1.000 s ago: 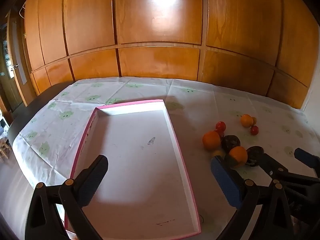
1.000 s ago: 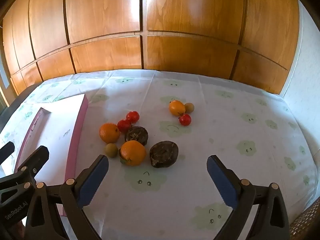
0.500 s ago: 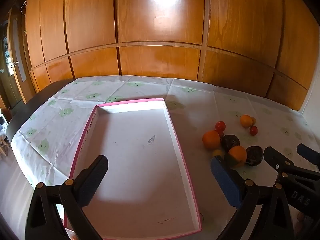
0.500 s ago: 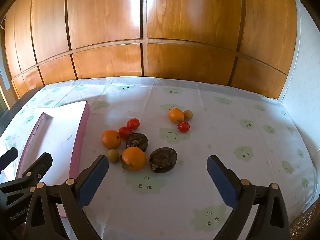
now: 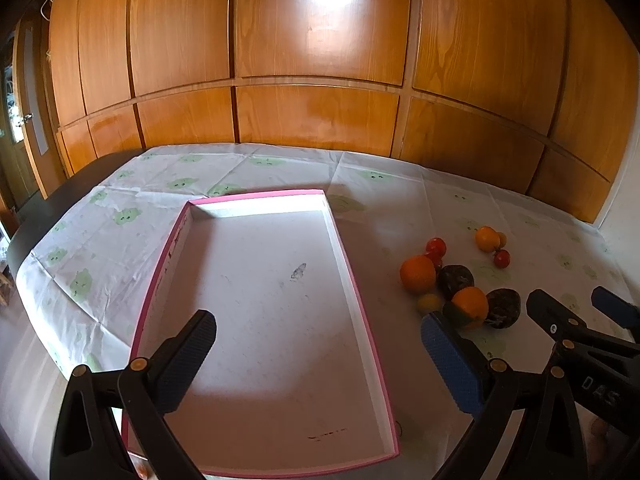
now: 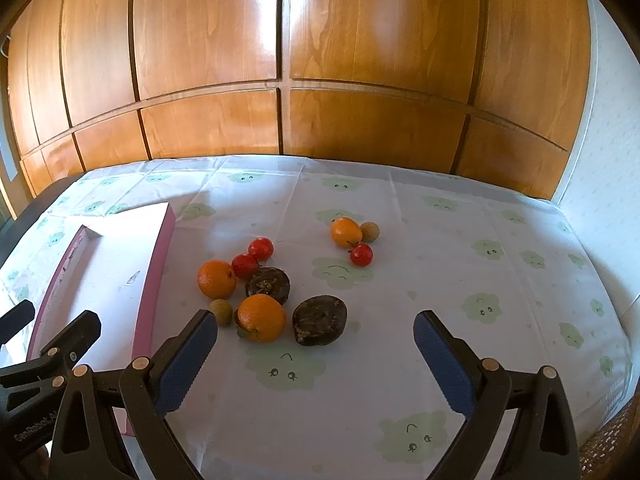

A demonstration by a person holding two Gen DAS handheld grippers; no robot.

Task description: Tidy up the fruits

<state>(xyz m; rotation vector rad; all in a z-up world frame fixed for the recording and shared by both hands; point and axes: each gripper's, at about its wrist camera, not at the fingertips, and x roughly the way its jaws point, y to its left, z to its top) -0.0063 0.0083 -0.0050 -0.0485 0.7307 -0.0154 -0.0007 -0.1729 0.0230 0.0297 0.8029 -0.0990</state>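
You are facing wood-panelled wall [image 6: 280, 60], glare showing on upper panels. White tablecloth [image 6: 460, 280] with green cloud faces is covering table; dark table edge [image 5: 60, 196] is showing at left.

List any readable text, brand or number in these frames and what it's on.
"DAS": on the right gripper body, seen from the left wrist view; further letters, if any, are hidden.
"GenRobot.AI": on the left gripper body, seen from the right wrist view; dim and slanted, partly guessed.
Small dark marks on the pink tray floor: too small to read.
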